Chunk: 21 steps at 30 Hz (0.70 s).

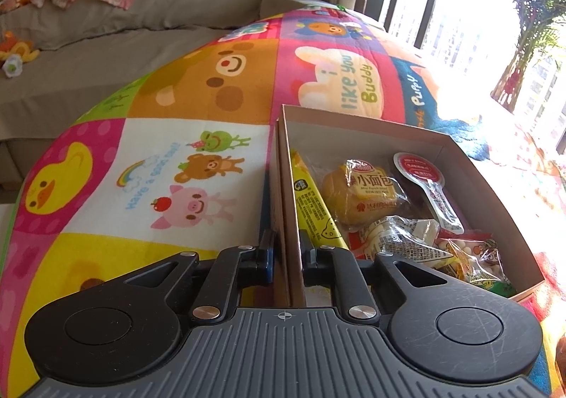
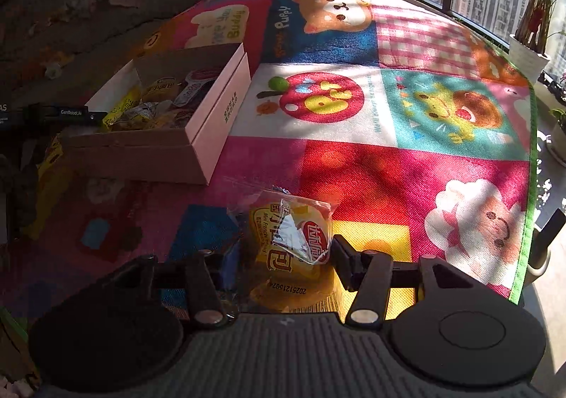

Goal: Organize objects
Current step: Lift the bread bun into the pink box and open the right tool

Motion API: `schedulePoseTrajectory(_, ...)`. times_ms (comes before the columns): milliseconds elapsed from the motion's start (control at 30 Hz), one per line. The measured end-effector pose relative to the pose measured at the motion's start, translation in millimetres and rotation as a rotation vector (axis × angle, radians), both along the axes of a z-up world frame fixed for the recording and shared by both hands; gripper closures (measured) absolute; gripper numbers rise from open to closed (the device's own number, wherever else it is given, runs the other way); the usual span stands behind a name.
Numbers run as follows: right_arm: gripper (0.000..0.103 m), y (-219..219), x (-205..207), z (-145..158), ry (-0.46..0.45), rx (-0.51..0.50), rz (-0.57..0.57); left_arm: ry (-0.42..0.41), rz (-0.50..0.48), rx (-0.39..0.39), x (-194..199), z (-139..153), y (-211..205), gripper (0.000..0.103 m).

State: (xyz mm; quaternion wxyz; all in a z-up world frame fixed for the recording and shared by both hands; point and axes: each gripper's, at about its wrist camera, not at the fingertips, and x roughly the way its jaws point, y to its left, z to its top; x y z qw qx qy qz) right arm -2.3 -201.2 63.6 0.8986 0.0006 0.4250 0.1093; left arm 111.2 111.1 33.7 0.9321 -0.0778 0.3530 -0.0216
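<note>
A pink cardboard box (image 1: 288, 207) stands on the cartoon play mat and holds several snack packets, among them a wrapped mini bread (image 1: 364, 191) and a yellow stick packet (image 1: 313, 210). My left gripper (image 1: 286, 249) is shut on the box's left wall, one finger outside and one inside. In the right wrist view the box (image 2: 212, 115) sits at the left, with the left gripper's finger (image 2: 70, 113) at its near corner. My right gripper (image 2: 283, 249) is shut on another wrapped mini bread (image 2: 290, 242), close over the mat to the right of the box.
The colourful play mat (image 2: 389, 164) spreads wide to the right of the box. A small green ball (image 2: 277, 83) lies on it beyond the box. A grey sofa (image 1: 123, 30) with clothes stands behind; windows and potted plants (image 2: 530, 44) line the right side.
</note>
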Motion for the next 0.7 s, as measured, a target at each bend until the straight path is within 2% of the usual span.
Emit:
schedulePoseTrajectory(300, 0.050, 63, -16, 42, -0.044, 0.061, 0.171, -0.008, -0.009, -0.036, -7, -2, 2, 0.085)
schedulePoseTrajectory(367, 0.050, 75, -16, 56, -0.078, 0.074, 0.205, -0.011, -0.011, -0.044, -7, -2, 3, 0.084)
schedulePoseTrajectory(533, 0.050, 108, -2, 106, -0.243, 0.066, 0.259, -0.016, -0.014, -0.063, -9, -3, 5, 0.083)
schedulePoseTrajectory(600, 0.050, 121, 13, 122, -0.308, 0.052, 0.265, -0.017, -0.017, -0.067, -10, -3, 5, 0.083)
schedulePoseTrajectory(700, 0.050, 136, 46, 133, -0.344, 0.040, 0.262, -0.017, -0.024, -0.074, -11, -4, 7, 0.082)
